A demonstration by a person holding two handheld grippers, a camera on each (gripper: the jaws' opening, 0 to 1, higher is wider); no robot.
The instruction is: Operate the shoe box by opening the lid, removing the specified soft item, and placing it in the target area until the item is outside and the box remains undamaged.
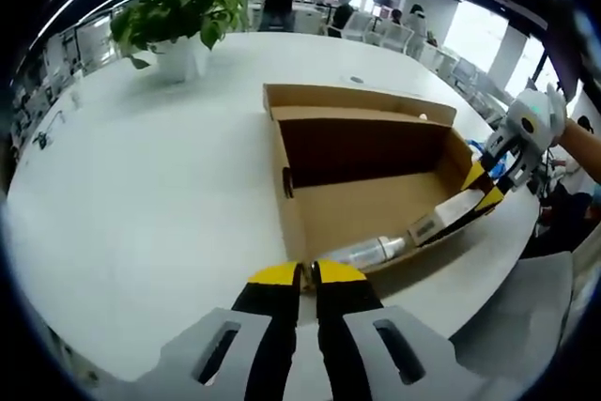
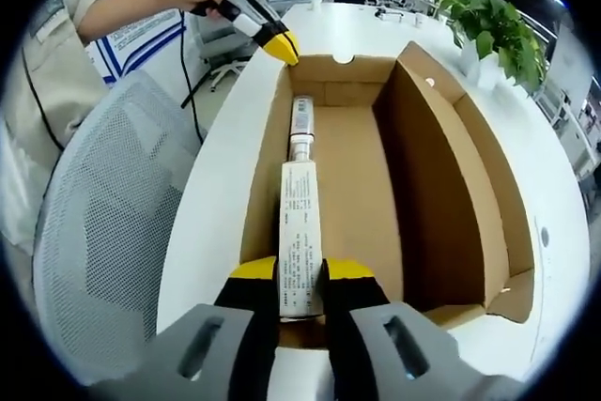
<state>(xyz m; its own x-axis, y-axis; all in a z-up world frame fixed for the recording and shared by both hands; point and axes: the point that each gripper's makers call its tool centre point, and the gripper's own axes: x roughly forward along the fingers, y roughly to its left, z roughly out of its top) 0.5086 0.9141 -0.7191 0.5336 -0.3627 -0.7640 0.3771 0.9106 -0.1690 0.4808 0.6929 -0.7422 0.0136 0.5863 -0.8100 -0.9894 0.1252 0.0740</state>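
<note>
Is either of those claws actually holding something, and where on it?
The right gripper pinches the white tube by its flat bottom end, inside the open shoe box. The left gripper holds nothing.

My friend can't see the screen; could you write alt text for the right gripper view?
The right hand-held gripper grips a long white printed tube lying in an open brown cardboard shoe box on a white table. The left hand-held gripper touches the box's far corner; a grey mesh chair stands alongside.
</note>
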